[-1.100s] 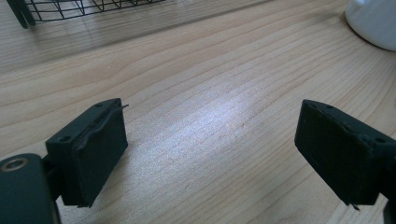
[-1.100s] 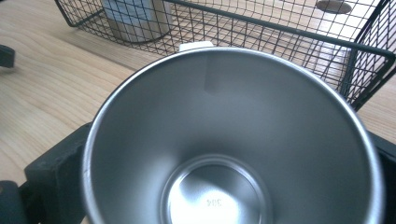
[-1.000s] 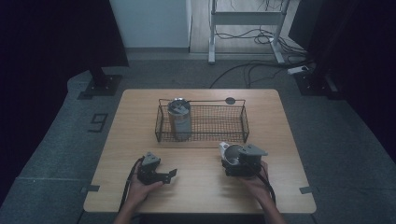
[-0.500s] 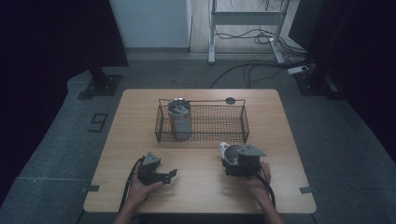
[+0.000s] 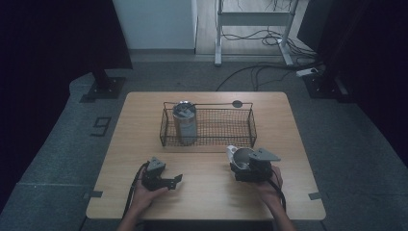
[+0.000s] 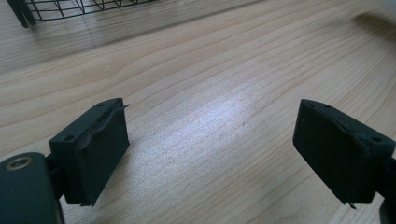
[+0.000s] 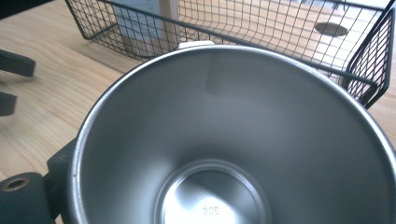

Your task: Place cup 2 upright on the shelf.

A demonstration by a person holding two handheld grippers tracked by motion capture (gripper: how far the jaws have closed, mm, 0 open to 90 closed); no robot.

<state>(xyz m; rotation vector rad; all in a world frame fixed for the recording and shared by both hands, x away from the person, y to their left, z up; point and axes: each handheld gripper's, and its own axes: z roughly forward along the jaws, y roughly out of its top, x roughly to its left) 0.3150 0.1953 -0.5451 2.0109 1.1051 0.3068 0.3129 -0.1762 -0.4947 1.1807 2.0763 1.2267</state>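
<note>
High view: cup (image 5: pixel 239 155) beside basket (image 5: pixel 208 126)

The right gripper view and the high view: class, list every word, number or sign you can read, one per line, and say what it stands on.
"304": stamped in the bottom of the shiny steel cup, seen upside down in the right gripper view.
"9": dark mark on the grey floor left of the wooden table.
Pale label on the metal can in the black wire basket: too blurred to read.
</note>
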